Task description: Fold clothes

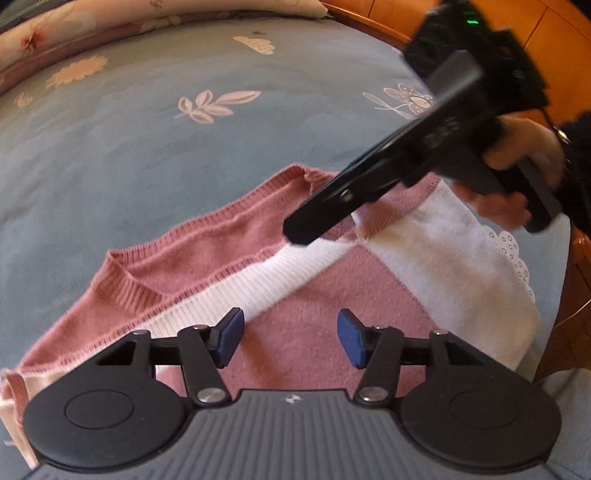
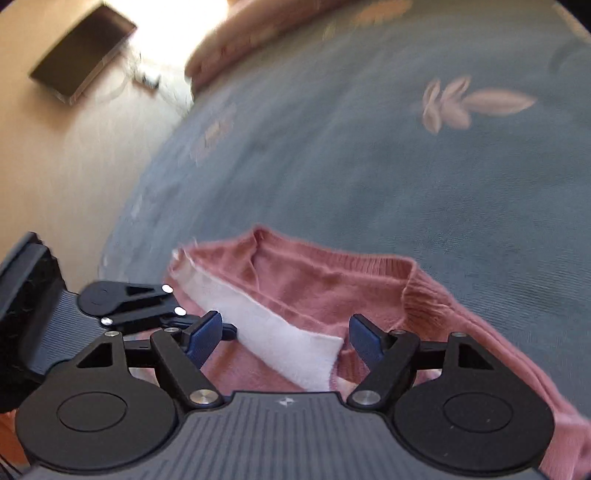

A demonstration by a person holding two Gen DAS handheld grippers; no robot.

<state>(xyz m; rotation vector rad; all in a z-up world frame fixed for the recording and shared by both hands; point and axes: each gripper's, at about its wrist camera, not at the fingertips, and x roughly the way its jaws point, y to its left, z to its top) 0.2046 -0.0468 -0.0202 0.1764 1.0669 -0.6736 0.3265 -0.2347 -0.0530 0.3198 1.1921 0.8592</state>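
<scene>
Nearest you in the left wrist view: your left tool [image 1: 290, 338], blue pads [image 1: 232, 338] parted about halfway, nothing between them. They hang over the pink panel of the sweater [image 1: 295, 295]; whether the tips brush the knit cannot be told. No cloth is pinched.

One sweater, pink and white, lies partly folded on the bed [image 1: 147, 147]. A white band runs slantwise across the pink, and a white part with a scalloped eyelet edge lies out to the right side. The ribbed pink neck edge is at the far side of the garment.

Just beyond, your right tool [image 1: 299, 230] comes in from the upper right, its dark tip over the sweater's far pink edge where white meets pink. Your right hand [image 1: 517, 170] wraps its handle; a dark sleeve shows at the wrist.

Right wrist view, blurred: the right tool [image 2: 284, 341] has its pads [image 2: 205, 338] spread wide and empty, above the white band and the pink knit [image 2: 314, 280]. Contact cannot be judged. The left tool [image 2: 229, 330] sits low at the left, just beside the near pad.

Farther out: one grey-blue bedspread [image 2: 369, 166] with pale leaf and flower prints, several visible. One pink floral pillow [image 1: 92, 33] at the far edge. Wooden floor [image 2: 55, 166] at the left, with one dark flat rectangular thing [image 2: 81, 53] on it.
</scene>
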